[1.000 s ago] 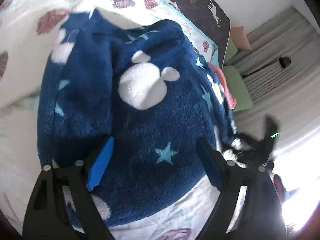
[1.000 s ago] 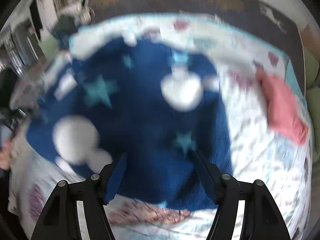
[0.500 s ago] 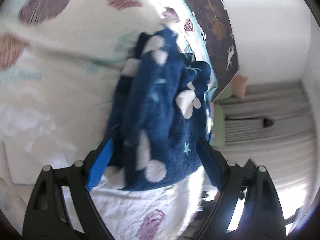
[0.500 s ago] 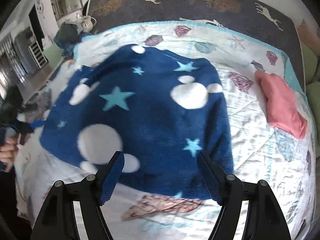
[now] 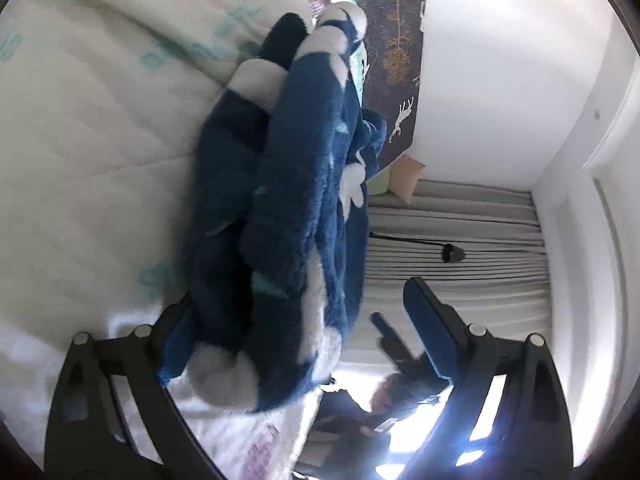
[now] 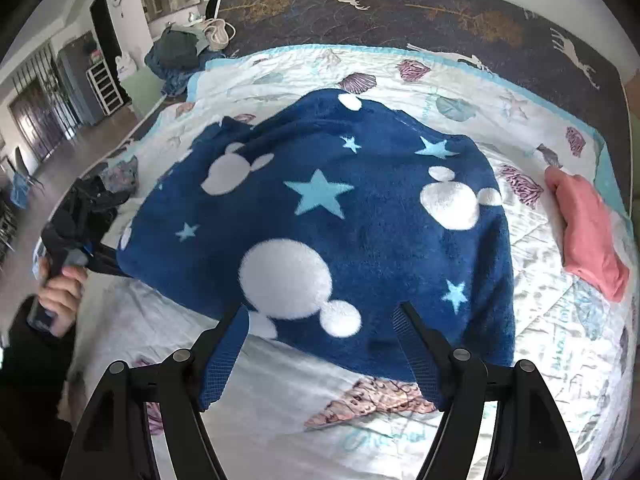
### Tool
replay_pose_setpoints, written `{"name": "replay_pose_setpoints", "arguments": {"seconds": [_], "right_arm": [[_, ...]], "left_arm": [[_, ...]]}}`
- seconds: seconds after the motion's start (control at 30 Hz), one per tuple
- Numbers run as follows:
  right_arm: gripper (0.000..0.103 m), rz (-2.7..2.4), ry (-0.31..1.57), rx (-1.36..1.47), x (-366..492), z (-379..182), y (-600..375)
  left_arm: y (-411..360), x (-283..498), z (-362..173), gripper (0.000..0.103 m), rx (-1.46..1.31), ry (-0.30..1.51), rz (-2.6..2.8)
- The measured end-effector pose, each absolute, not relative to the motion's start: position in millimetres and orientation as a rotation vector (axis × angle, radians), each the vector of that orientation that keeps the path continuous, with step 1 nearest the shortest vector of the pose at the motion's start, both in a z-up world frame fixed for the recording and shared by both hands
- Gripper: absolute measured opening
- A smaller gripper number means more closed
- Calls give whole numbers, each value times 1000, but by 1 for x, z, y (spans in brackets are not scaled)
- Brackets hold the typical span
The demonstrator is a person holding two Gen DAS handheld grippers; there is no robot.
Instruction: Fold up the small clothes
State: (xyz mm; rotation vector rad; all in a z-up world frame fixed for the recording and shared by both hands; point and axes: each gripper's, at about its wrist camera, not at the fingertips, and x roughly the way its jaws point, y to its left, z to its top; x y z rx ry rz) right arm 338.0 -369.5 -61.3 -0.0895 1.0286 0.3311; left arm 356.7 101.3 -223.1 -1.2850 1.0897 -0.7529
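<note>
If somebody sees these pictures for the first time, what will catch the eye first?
First comes the dark blue fleece garment with white mouse-head shapes and pale blue stars, spread in the middle of the bed. To its right lies a folded pink cloth on the shell-print quilt. At the garment's left edge, the left claw is opening with the thick fleece edge between its fingers.

L gripper (image 5: 296, 320) jaws opening w/ blue fleece (image 5: 288, 208) edge between

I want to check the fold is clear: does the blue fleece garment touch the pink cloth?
Apart. In the right wrist view, the blue fleece garment and the pink cloth lie with a strip of white bedspread between them.
</note>
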Motion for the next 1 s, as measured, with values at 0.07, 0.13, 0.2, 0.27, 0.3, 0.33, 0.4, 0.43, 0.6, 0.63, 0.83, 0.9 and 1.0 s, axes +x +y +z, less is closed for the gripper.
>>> {"name": "replay_pose_setpoints", "arguments": {"seconds": [0.07, 0.13, 0.2, 0.27, 0.3, 0.33, 0.4, 0.43, 0.6, 0.63, 0.83, 0.9, 1.0], "right_arm": [[77, 354, 1035, -38, 352, -56, -366], [77, 389, 1055, 17, 371, -50, -358], [77, 428, 1099, 94, 400, -44, -344], [77, 469, 1174, 162, 436, -40, -321], [77, 461, 1216, 149, 451, -41, -306], [77, 435, 1262, 96, 464, -42, -288], [77, 402, 1333, -49, 491, -47, -239], [77, 428, 1357, -71, 502, -49, -217], [77, 508, 1521, -207, 533, -68, -112], [77, 491, 1518, -255, 534, -70, -98], [77, 313, 1581, -687, 529, -106, -48], [77, 247, 1590, -754, 527, -118, -46], [78, 229, 1618, -832, 522, -135, -45]], "left_arm": [[86, 353, -214, 89, -1199, 1049, -685], [75, 342, -198, 81, -1055, 1007, -593], [56, 331, -180, 75, -867, 960, -498], [45, 324, -174, 71, -783, 930, -444], [42, 321, -173, 68, -777, 917, -425], [38, 319, -172, 66, -774, 901, -405], [32, 313, -165, 60, -721, 860, -341], [23, 308, -157, 59, -650, 833, -300], [-32, 294, -118, 57, -263, 690, -183], [-39, 287, -113, 57, -219, 667, -177], [-54, 291, -104, 56, -196, 620, -187], [-56, 288, -103, 57, -189, 612, -191], [-55, 280, -106, 57, -189, 601, -200]]}}
